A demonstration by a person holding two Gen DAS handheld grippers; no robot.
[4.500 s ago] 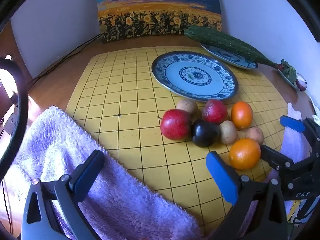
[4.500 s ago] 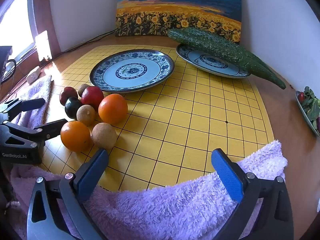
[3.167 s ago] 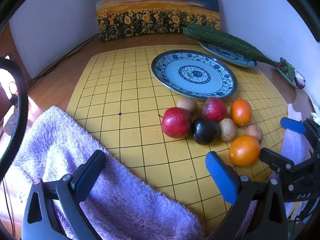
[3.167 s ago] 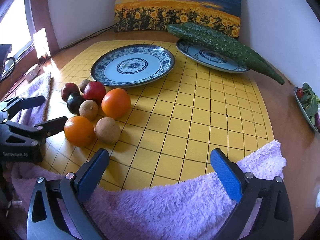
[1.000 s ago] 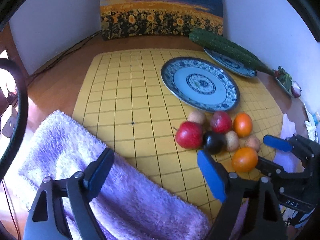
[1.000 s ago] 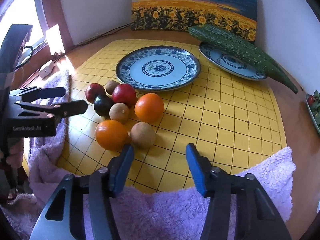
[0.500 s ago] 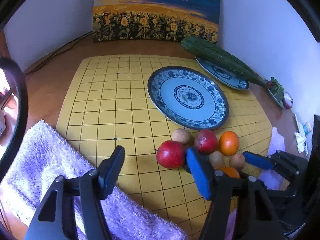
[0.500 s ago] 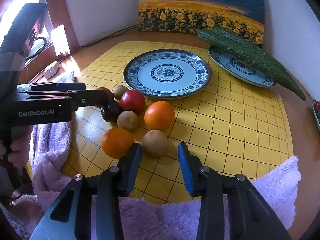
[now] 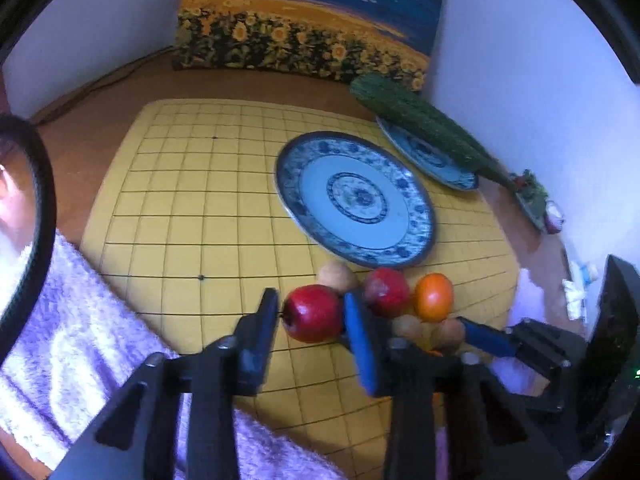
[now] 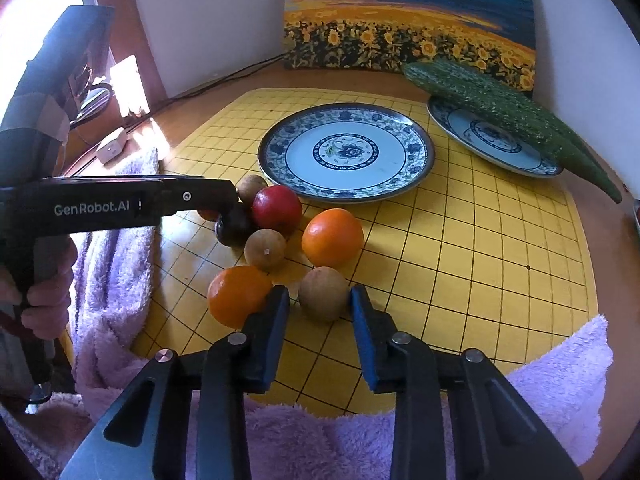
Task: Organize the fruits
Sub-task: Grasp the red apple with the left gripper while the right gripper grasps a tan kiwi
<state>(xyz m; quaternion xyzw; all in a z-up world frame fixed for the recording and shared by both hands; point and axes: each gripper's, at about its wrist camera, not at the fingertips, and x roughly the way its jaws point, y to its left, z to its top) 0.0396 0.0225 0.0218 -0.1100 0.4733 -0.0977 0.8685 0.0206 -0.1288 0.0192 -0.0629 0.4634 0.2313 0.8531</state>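
- The left hand-held gripper (image 9: 310, 314) has its two fingers on either side of a red apple (image 9: 313, 313); the dark finger sits at the apple's left flank and the blue pad at its right, so the jaws look closed onto it, with the apple low over the yellow grid mat (image 9: 192, 216).
- The right hand-held gripper (image 10: 320, 306) is partly closed around a brown round fruit (image 10: 323, 293); its fingers are just beside the fruit on both sides, but whether they press on it I cannot tell.
- Just left of that fruit lies an orange (image 10: 236, 294), which touches the right gripper's left finger.
- The rest of the fruit cluster sits near the mat's front-left part: a second orange (image 10: 332, 236), another brown fruit (image 10: 265, 249), a dark plum (image 10: 234, 230), a second red apple (image 10: 277, 209) and a small brown fruit (image 10: 251, 188) behind them.
- The cluster lies just in front of a blue-patterned plate (image 10: 346, 152), which holds nothing.
- A second blue plate (image 10: 492, 140) stands at the mat's far right corner, with a long green gourd (image 10: 508, 116) lying across it.
- A purple towel (image 10: 552, 392) drapes along the front edge of the tabletop (image 10: 612, 248).
- A sunflower painting (image 10: 408, 20) leans against the back wall.
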